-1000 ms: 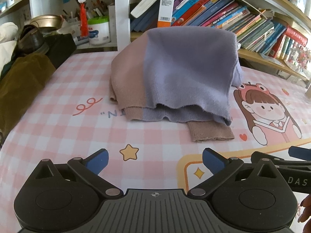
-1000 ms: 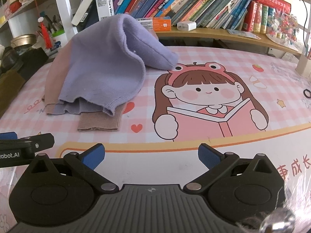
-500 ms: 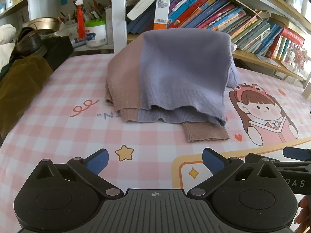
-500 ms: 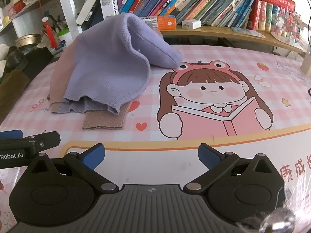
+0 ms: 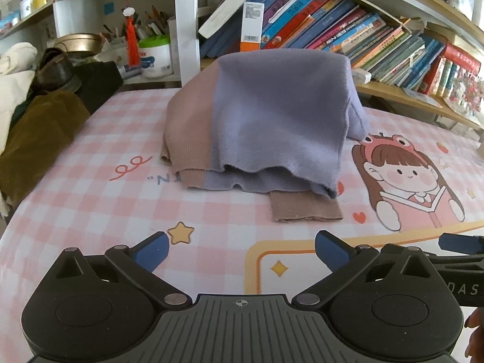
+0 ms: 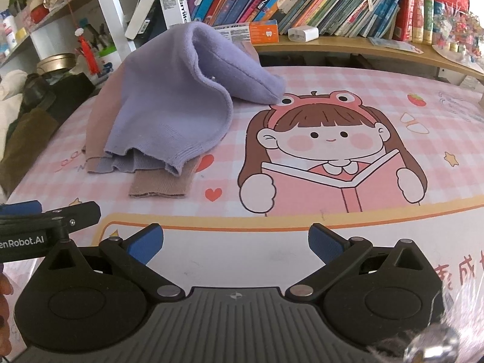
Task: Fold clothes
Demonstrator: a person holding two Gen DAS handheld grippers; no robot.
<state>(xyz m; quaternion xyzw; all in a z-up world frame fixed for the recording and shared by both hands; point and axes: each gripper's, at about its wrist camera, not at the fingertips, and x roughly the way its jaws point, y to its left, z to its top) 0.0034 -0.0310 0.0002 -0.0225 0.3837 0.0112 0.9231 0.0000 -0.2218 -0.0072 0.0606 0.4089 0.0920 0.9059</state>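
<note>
A: What has changed over the last second?

B: Not much. From the left wrist view, the sweater [image 5: 266, 121] sits a little nearer and larger than a second ago, so both tools seem to be creeping toward it. The garment itself keeps the same heaped shape; no fold has been made in that time.

A: So where does the task stand?

B: I judge it as an approach: nothing is held yet.

A: Left to right, then?

B: A pile of dark clothes [image 5: 39, 127] lies at the far left edge of the table mat [image 5: 90, 199]. The left gripper [image 5: 240, 249] has its fingers spread wide, with nothing between them. The purple-and-brown sweater lies ahead of it, well apart, with its brown cuff [image 5: 305, 208] the nearest part. The right gripper [image 6: 236, 240] is likewise spread and empty; from there the sweater lies ahead and to the left, and the cartoon girl print [image 6: 329, 151] is straight in front.
</note>
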